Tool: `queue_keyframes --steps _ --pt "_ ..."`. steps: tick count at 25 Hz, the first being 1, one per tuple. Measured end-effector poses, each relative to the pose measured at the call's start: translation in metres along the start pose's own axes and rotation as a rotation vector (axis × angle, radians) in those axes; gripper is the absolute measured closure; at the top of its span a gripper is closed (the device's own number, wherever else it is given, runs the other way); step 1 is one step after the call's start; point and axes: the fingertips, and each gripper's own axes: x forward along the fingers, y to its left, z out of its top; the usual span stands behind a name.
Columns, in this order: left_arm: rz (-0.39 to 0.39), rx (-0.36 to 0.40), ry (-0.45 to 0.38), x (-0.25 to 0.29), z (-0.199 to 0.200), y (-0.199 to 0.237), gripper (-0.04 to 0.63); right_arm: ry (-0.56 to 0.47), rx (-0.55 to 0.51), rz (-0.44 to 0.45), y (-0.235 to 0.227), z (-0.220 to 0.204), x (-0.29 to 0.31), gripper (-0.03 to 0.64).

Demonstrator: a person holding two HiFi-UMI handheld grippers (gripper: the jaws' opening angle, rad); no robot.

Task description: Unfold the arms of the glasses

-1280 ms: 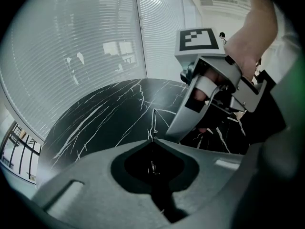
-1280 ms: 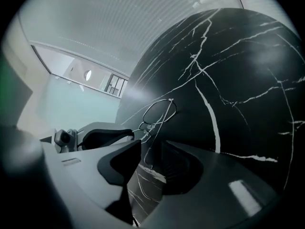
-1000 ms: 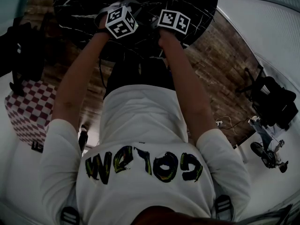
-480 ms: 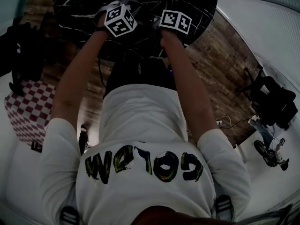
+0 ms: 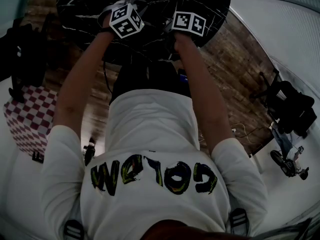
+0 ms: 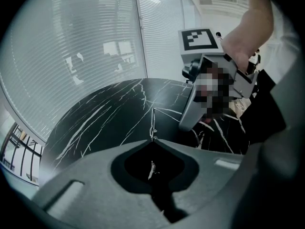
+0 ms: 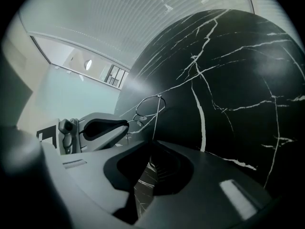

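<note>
Glasses [image 7: 149, 105] clamped in left tool [image 6: 152, 139], right tool [image 7: 155, 140]

Your head view is dim and underexposed. Gripper views: daylight through blinds [image 6: 95, 56], soft glare on the surface [image 7: 139, 87], heavy fisheye distortion, black corners.

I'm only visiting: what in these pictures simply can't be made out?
Right gripper view: the glasses, pinched by the right gripper, are too small and thin to tell how far the arms are open.
Left gripper view: the left gripper pinches one thin wire; the rest of the frame does not show.
Head view: dark, and the grippers hide the glasses; the table is cut off at the top edge.
</note>
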Motion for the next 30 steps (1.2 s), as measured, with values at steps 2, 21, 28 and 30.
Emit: queue_keyframes --steps 2,21,28,30 --pt "0.001 0.001 0.001 -0.001 0.0 -0.001 0.589 0.004 -0.008 -0.005 0.0 -0.001 -0.003 0.598" --pt "-0.013 0.013 0.009 -0.006 -0.003 0.0 0.589 0.059 -0.062 -0.049 -0.014 -0.002 -0.022 0.612" --pt "-0.02 0.029 0.014 -0.008 -0.004 -0.002 0.589 0.1 -0.099 -0.062 -0.017 -0.005 -0.026 0.612" --pt "-0.023 0.028 0.015 -0.008 -0.004 -0.003 0.589 0.112 -0.111 -0.063 -0.019 -0.005 -0.027 0.612"
